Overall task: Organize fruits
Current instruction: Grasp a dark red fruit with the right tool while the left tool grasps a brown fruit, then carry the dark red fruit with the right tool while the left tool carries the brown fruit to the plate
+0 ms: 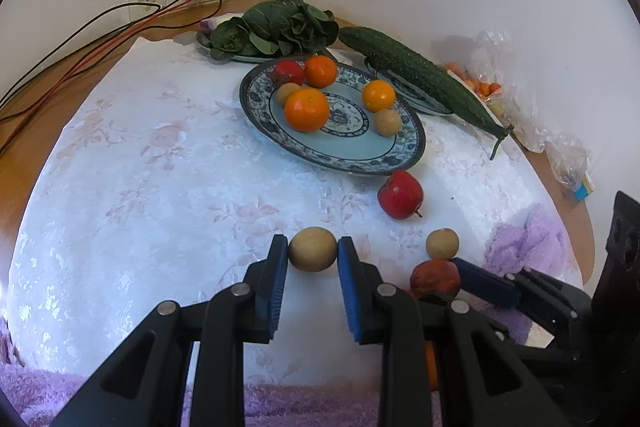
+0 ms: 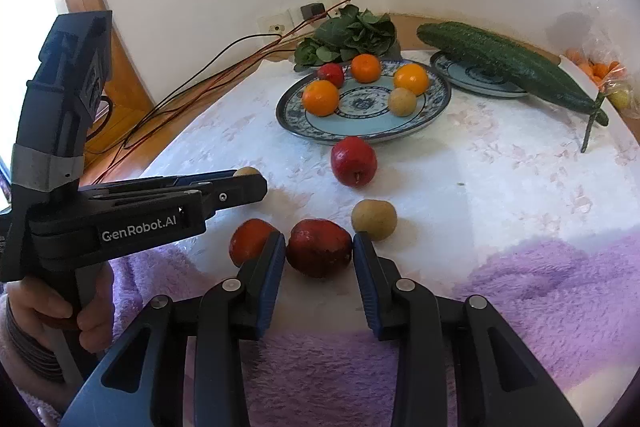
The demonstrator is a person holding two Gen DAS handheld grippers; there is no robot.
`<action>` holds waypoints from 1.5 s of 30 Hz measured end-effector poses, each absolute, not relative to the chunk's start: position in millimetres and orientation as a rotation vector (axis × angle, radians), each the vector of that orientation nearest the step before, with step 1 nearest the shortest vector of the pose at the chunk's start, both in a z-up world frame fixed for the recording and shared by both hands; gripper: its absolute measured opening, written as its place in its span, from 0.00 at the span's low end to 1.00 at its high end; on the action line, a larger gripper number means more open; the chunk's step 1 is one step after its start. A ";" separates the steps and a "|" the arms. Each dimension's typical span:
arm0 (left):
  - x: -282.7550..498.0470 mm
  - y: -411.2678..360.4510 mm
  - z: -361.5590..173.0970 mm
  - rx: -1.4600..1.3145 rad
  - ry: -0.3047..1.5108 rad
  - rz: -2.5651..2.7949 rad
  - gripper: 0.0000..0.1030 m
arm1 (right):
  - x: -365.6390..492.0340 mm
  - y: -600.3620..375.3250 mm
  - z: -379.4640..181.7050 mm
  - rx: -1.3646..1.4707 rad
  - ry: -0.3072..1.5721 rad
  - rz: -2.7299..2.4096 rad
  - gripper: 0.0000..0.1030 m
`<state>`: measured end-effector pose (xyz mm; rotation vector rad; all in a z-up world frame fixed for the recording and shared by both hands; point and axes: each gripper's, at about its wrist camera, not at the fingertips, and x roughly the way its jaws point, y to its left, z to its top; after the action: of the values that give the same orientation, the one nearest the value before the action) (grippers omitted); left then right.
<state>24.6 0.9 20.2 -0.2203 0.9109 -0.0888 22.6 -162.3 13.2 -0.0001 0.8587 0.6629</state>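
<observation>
The left gripper (image 1: pixel 313 251) pinches a tan round fruit (image 1: pixel 313 249) between its fingers, long axis lying across them. The right gripper (image 2: pixel 319 251) clamps a dark red fruit (image 2: pixel 319 247), at 6 o'clock from the patterned plate (image 2: pixel 432 107) on the counter (image 2: pixel 480 179).

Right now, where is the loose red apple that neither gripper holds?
In the right wrist view the red apple lies on the white cloth, just in front of the fruit plate and beyond the right gripper.

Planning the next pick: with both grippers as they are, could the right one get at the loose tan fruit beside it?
Probably not yet: the right gripper is shut on a red fruit. The tan fruit lies close beside its finger with nothing on top.
</observation>
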 end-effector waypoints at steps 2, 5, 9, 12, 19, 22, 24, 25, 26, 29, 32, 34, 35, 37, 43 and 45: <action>23.6 0.7 20.9 -0.221 0.910 -0.091 0.26 | 21.5 -160.5 11.6 0.001 0.863 0.669 0.34; 22.4 0.3 23.4 -0.221 0.904 -0.091 0.26 | 21.1 -160.8 12.1 0.001 0.860 0.667 0.34; 21.6 -0.1 26.2 -0.221 0.899 -0.091 0.26 | 22.6 -165.6 14.8 0.012 0.851 0.654 0.34; 21.8 -0.7 27.9 -0.220 0.897 -0.088 0.26 | 24.0 -169.3 19.1 0.021 0.837 0.650 0.34; 23.9 -0.6 35.1 -0.216 0.888 -0.088 0.26 | 27.1 -174.0 32.1 0.022 0.800 0.652 0.34; 25.1 -0.6 41.1 -0.210 0.876 -0.085 0.26 | 28.8 -173.6 38.7 0.012 0.783 0.651 0.34; 26.7 -0.7 44.6 -0.206 0.868 -0.082 0.26 | 30.4 -173.1 42.1 0.009 0.775 0.650 0.34; 27.7 -0.4 46.3 -0.206 0.865 -0.081 0.26 | 31.2 -173.1 43.4 0.008 0.772 0.651 0.34; 28.5 -0.2 47.6 -0.205 0.863 -0.081 0.26 | 32.1 -173.0 44.6 0.007 0.768 0.651 0.34; 31.5 0.0 51.7 -0.204 0.856 -0.080 0.26 | 35.8 -172.4 47.4 0.005 0.762 0.652 0.34; 33.4 -0.6 54.6 -0.203 0.851 -0.082 0.26 | 39.8 -172.2 48.7 0.006 0.764 0.651 0.34; 35.1 -0.7 55.2 -0.203 0.851 -0.083 0.26 | 42.2 -172.7 49.7 0.012 0.764 0.652 0.34; 36.0 -1.2 55.2 -0.203 0.852 -0.083 0.26 | 43.8 -173.2 50.2 0.017 0.763 0.652 0.34; 37.2 -2.5 54.6 -0.202 0.856 -0.085 0.26 | 46.2 -173.7 50.3 0.023 0.763 0.653 0.34; 42.0 -6.9 50.9 -0.195 0.868 -0.094 0.26 | 51.7 -177.6 47.3 0.031 0.768 0.648 0.34; 44.7 -7.8 50.2 -0.194 0.870 -0.095 0.26 | 55.0 -178.9 46.9 0.032 0.769 0.640 0.34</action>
<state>44.7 -7.8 50.2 -0.1943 0.8699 -0.0955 55.0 -178.9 46.9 0.0322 0.7693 0.6401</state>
